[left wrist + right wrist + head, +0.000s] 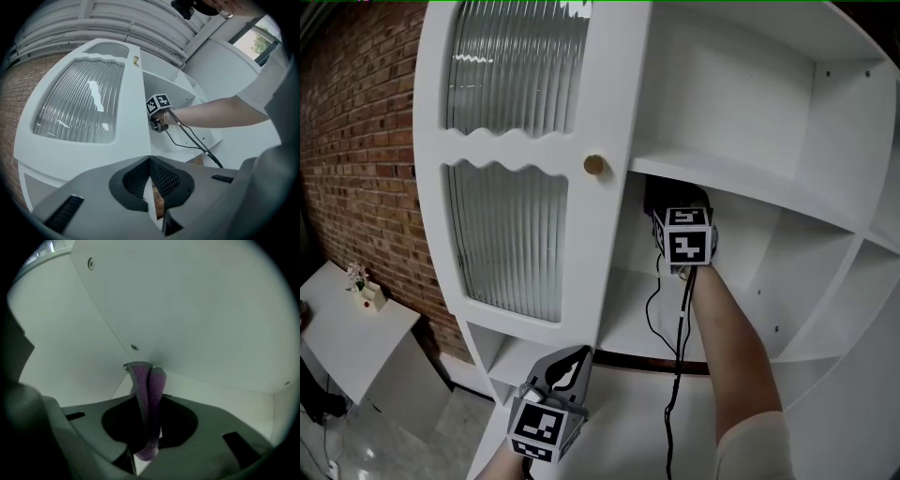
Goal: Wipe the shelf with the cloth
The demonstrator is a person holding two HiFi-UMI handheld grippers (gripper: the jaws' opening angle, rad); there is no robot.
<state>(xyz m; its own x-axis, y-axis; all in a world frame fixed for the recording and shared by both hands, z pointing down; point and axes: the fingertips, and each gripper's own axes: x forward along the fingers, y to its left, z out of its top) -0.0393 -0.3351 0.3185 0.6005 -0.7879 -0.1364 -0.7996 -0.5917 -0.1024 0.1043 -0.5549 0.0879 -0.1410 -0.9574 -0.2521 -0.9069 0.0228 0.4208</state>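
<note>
**A:** So, starting at the left, what do you see?

**B:** A brick wall with a small white table below it. Next comes the cabinet door, white with ribbed glass, standing open. It has a round knob at its right edge.

**A:** And the left gripper?

**B:** The left gripper is low, in front of the door's bottom edge. Its jaws are pressed together at the tips with nothing between them.

**A:** Then the right one?

**B:** The right gripper reaches deep into the open compartment, just right of the door, above the shelf. Its jaws are clamped on a purple cloth, which is folded double and sticks out past the tips.

**A:** Where does the cloth end?

**B:** It ends at the inner back corner of the compartment, where the white panels meet. I can't tell whether it touches them. A black cable hangs from that gripper along the forearm.
</note>
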